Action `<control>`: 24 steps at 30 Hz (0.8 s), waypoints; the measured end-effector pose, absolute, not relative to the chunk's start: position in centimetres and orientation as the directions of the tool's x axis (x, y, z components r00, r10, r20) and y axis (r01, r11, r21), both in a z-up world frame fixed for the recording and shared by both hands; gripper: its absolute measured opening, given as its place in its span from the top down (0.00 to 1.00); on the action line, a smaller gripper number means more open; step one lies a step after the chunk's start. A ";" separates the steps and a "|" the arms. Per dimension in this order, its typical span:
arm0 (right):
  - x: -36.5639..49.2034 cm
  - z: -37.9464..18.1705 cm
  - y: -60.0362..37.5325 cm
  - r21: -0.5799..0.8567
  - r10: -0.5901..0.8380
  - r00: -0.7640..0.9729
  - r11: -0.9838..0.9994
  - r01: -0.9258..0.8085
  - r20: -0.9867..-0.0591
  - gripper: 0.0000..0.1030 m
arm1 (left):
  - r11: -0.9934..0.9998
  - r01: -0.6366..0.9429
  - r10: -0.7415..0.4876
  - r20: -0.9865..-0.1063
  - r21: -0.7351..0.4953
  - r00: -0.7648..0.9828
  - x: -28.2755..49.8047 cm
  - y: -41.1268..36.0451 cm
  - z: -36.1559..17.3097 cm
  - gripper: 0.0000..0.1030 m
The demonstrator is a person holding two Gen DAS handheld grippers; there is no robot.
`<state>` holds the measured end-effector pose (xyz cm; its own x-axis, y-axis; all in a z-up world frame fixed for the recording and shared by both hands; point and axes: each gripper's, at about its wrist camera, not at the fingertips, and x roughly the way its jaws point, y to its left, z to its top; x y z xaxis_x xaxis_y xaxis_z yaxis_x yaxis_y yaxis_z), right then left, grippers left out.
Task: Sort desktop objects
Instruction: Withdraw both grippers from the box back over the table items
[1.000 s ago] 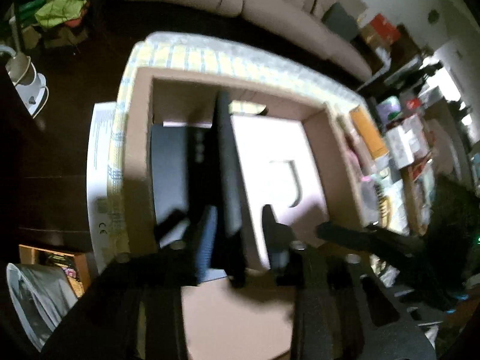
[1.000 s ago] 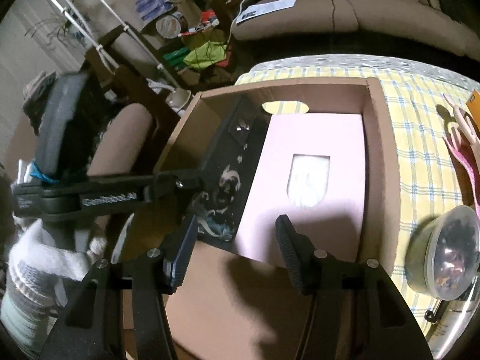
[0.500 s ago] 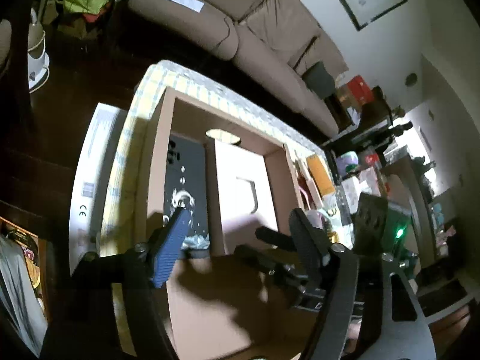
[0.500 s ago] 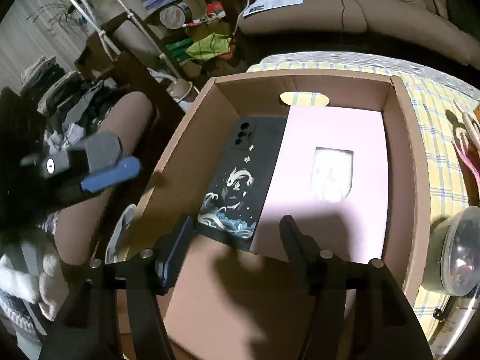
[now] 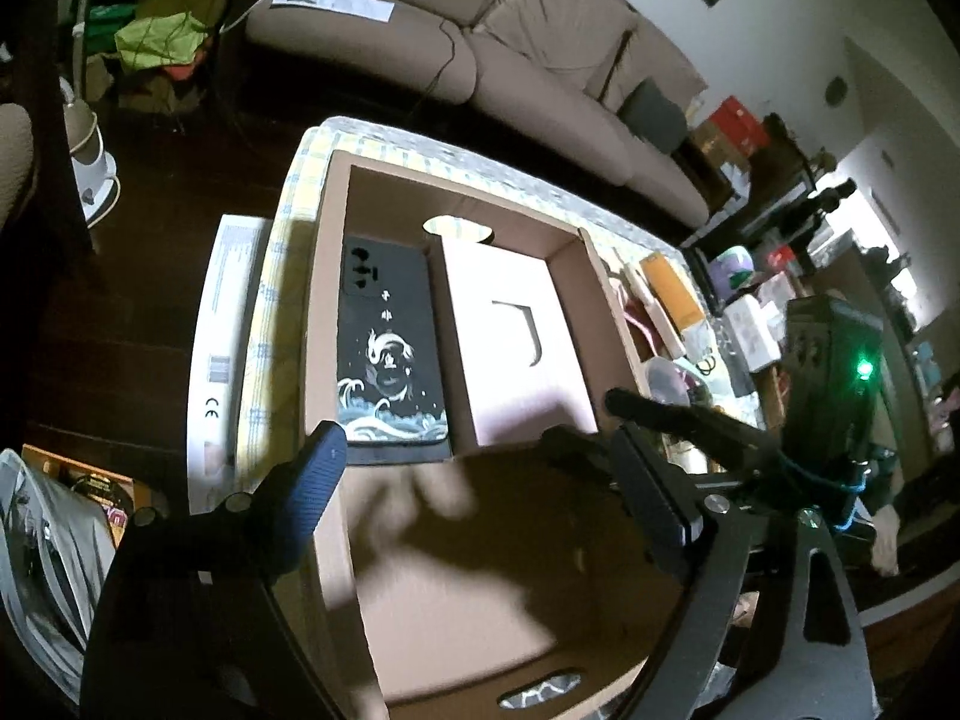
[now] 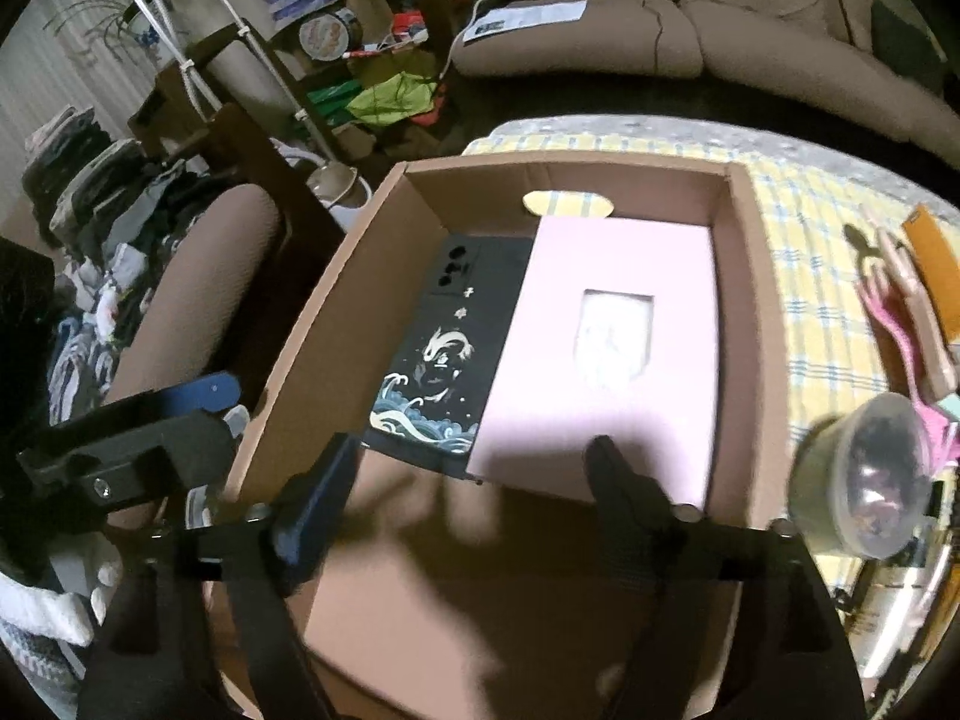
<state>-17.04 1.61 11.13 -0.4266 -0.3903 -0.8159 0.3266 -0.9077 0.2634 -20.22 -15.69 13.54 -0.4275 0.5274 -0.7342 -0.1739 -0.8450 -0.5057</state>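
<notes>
The left claw (image 5: 480,492) is sitting across the bottom of its frame, fingers spread wide and gripping nothing; the right claw (image 6: 474,486) is likewise gaping empty, low in its frame, both angling downward

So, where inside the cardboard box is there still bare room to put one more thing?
Bare floor lies in the cardboard box on the near side, before the phone case and pink box. The far half is filled by those two, side by side.

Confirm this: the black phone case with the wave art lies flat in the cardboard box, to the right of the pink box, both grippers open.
Wrong side. The black phone case with the wave art lies flat in the cardboard box left of the pink box, per the right wrist view. Left gripper and right gripper are open.
</notes>
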 end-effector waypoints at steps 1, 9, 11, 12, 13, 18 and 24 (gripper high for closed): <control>-16.8 11.4 1.7 0.256 -0.386 -0.436 -0.910 0.327 -0.813 0.05 | -0.848 -0.173 0.523 -0.737 -0.501 -0.429 -19.8 -15.7 13.7 0.12; -14.0 12.6 2.1 0.212 -0.364 -0.466 -0.914 0.347 -0.806 0.00 | -0.856 -0.182 0.512 -0.747 -0.484 -0.425 -17.2 -15.0 14.2 0.00; -13.3 12.8 2.2 0.197 -0.352 -0.471 -0.917 0.348 -0.809 0.00 | -0.856 -0.183 0.512 -0.748 -0.483 -0.422 -16.5 -14.8 14.3 0.00; -13.0 12.9 2.3 0.191 -0.348 -0.474 -0.918 0.348 -0.809 0.00 | -0.856 -0.184 0.513 -0.748 -0.484 -0.420 -16.3 -14.7 14.4 0.00; -12.7 13.0 2.4 0.186 -0.345 -0.477 -0.919 0.349 -0.808 0.00 | -0.854 -0.185 0.516 -0.747 -0.485 -0.420 -15.9 -14.6 14.6 0.00; -10.9 13.8 3.1 0.177 -0.339 -0.490 -0.921 0.347 -0.803 0.00 | -0.860 -0.192 0.507 -0.752 -0.472 -0.422 -14.4 -14.1 15.3 0.00; -8.8 14.7 4.2 0.171 -0.330 -0.503 -0.926 0.336 -0.799 0.00 | -0.868 -0.200 0.494 -0.757 -0.453 -0.427 -12.4 -13.4 16.0 0.00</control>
